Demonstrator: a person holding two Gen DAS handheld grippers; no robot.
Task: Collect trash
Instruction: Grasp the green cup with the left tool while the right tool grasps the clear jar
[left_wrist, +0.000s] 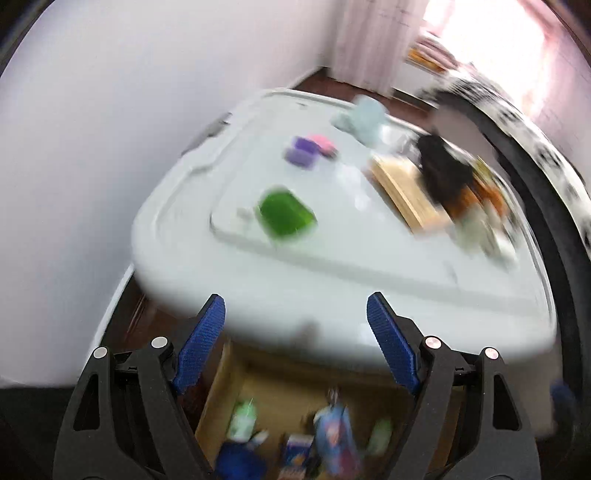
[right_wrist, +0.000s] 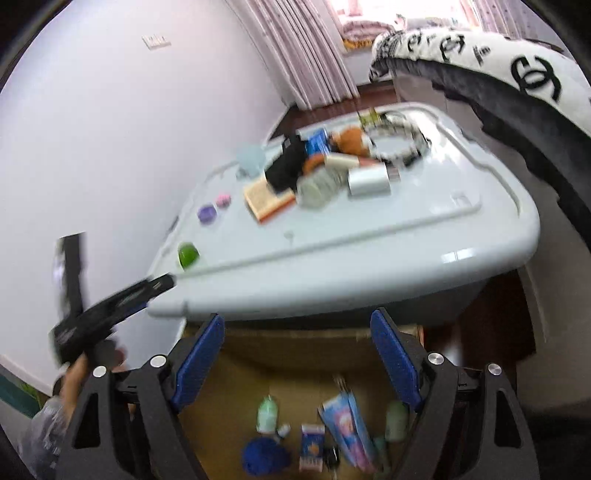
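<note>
Your left gripper (left_wrist: 295, 317) and right gripper (right_wrist: 297, 328): jaws wide, empty | over cardboard box (right_wrist: 295, 354), ready for dropping trash | next: green item (right_wrist: 187, 254) on surface (right_wrist: 406, 236).

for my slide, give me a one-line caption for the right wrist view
Open right tool hangs above a cardboard box of collected trash, beside a cluttered grey table.

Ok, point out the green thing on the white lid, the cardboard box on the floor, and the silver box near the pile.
green thing (right_wrist: 187, 254), right wrist view, on its rounded top.
cardboard box (right_wrist: 295, 343), right wrist view, on its far inner wall.
silver box (right_wrist: 369, 181), right wrist view, on its front face.
</note>
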